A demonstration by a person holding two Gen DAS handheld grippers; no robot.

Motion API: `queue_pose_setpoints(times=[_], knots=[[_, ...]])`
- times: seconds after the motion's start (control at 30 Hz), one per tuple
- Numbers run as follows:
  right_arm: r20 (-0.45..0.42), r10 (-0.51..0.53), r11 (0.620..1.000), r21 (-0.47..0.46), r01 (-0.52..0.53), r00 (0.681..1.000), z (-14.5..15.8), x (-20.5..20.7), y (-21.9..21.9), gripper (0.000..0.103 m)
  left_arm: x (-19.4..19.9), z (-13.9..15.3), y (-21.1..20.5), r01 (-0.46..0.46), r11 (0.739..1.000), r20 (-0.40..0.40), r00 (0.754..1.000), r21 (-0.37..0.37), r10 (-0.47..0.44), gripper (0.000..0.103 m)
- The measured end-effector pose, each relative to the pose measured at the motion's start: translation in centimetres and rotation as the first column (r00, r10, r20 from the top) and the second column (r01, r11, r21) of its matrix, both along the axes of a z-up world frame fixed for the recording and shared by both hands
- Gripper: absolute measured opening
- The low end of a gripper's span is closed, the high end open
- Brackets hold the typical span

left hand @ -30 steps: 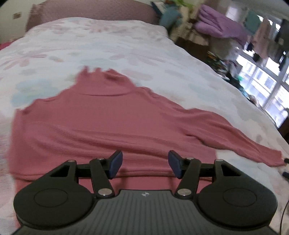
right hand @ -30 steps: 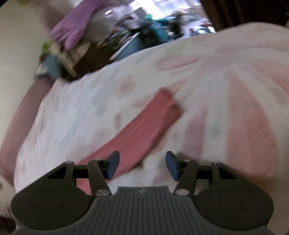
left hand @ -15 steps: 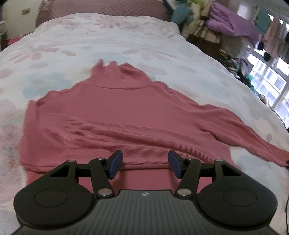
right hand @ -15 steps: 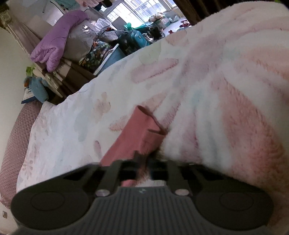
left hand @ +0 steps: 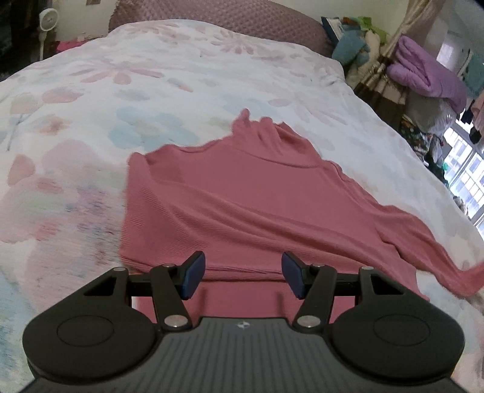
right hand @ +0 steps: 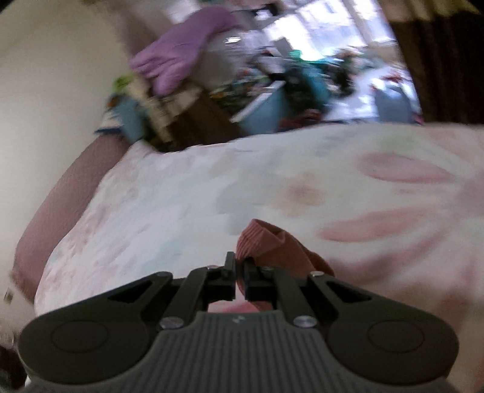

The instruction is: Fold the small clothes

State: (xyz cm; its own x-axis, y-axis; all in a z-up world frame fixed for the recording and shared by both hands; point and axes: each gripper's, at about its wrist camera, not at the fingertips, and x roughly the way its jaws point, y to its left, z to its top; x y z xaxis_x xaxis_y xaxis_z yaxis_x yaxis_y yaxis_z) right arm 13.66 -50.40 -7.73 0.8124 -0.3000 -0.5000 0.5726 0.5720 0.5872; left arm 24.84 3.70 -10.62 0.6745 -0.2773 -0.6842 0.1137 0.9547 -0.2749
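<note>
Right now the right tool (right hand: 240, 279) is pinching the sweater's (left hand: 242, 208) sleeve cuff (right hand: 263, 241) shut; the body is lying leftward, under the gaping, empty left tool (left hand: 242, 279).

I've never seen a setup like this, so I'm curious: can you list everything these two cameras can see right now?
sweater: one, rose pink, high collar, spread on the bed, near edge folded over
sleeve cuff: one, pink, ribbed, lifted off the cover at the sweater's right end
bed cover: one, white with pastel flowers, fluffy
headboard: one, mauve, far end of bed
purple quilt: one, piled on clutter by the window
fan: one, white, far left corner
left hand-held gripper: one, black, blue pads, open over the sweater's near edge
right hand-held gripper: one, black, shut on the sleeve cuff
</note>
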Motion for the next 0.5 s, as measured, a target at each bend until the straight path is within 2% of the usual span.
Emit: queue_pose_setpoints(times=[0.07, 0.13, 0.17, 0.23, 0.27, 0.3, 0.37, 0.43, 0.5], knots=[[0.018, 0.087, 0.994, -0.063, -0.086, 0.996, 3.2, 2.7, 3.1, 0.000, 0.0, 0.3, 1.0, -0.008, 1.000, 0.006, 1.000, -0.009, 0.008, 0.068], [0.033, 0.194, 0.972, -0.139, -0.188, 0.980, 6.8, 5.7, 7.1, 0.000, -0.2, 0.8, 2.1, -0.014, 1.000, 0.020, 1.000, -0.017, 0.014, 0.068], [0.039, 0.258, 0.952, -0.182, -0.247, 0.965, 8.7, 7.1, 9.6, 0.000, -0.3, 1.0, 2.6, -0.016, 1.000, 0.026, 1.000, -0.020, 0.017, 0.068], [0.062, 0.422, 0.877, -0.281, -0.389, 0.905, 12.6, 9.2, 16.0, 0.000, -0.6, 1.3, 3.7, -0.021, 0.999, 0.037, 0.999, -0.037, 0.022, 0.069], [0.072, 0.500, 0.832, -0.318, -0.455, 0.863, 14.0, 9.8, 19.1, 0.000, -0.7, 1.4, 4.2, -0.022, 0.999, 0.040, 0.999, -0.045, 0.024, 0.069], [0.077, 0.585, 0.774, -0.351, -0.527, 0.808, 15.1, 10.1, 22.7, 0.000, -0.9, 1.4, 4.7, -0.024, 0.998, 0.044, 0.999, -0.054, 0.026, 0.069], [0.043, 0.733, 0.631, -0.415, -0.655, 0.679, 15.8, 10.3, 30.1, 0.000, -1.2, 1.3, 5.8, -0.025, 0.998, 0.044, 0.999, -0.060, 0.028, 0.069], [-0.020, 0.831, 0.495, -0.429, -0.756, 0.556, 14.1, 10.1, 36.6, 0.000, -1.6, 0.9, 7.1, -0.034, 0.998, 0.036, 0.999, -0.061, 0.036, 0.069], [-0.108, 0.892, 0.364, -0.402, -0.840, 0.438, 10.3, 9.7, 42.1, 0.000, -2.4, 0.4, 8.9, -0.056, 0.996, 0.020, 0.998, -0.069, 0.058, 0.069]])
